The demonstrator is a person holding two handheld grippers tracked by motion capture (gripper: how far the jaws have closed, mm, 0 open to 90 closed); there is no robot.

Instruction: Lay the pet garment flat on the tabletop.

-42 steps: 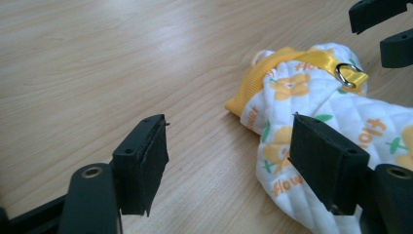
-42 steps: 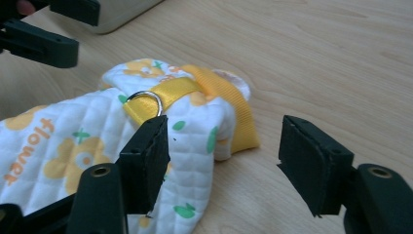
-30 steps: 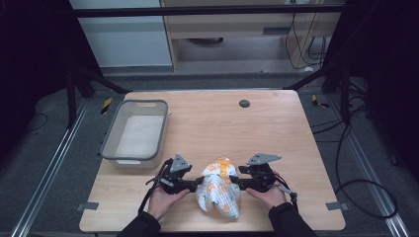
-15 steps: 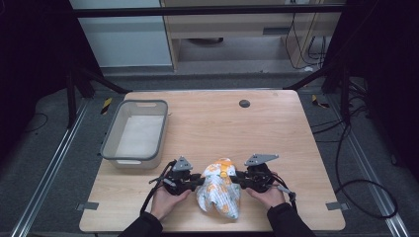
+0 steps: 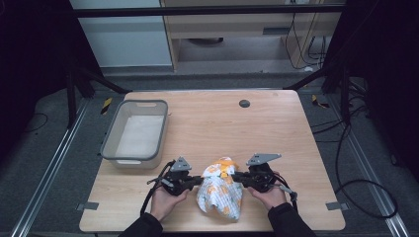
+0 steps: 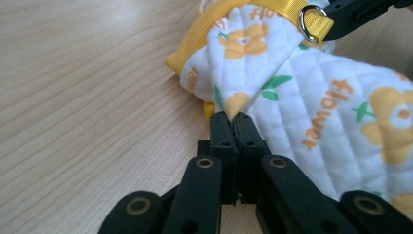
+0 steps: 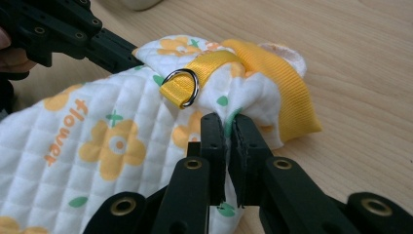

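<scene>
Quilted flower bag (image 5: 220,192) lying on table (image 5: 276,128) near front edge, between both hands. Left gripper (image 6: 235,118) fingers just squeezed shut, pinching white fabric fold at bag's left side. Right gripper (image 7: 225,122) fingers also just closed, clamped on fabric below yellow strap (image 7: 263,73) w/ metal ring (image 7: 187,83). Grey bin (image 5: 136,133) well apart, back left.

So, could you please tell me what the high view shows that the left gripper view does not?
High view alone: the grey tub, the whole table, both hands, and the left gripper and right gripper at opposite sides of the pouch. Left gripper view alone: printed "flower" lettering, the yellow strap's metal ring, and its fingers pinching a fabric fold. Both: the flowered quilted pouch on wood.
</scene>
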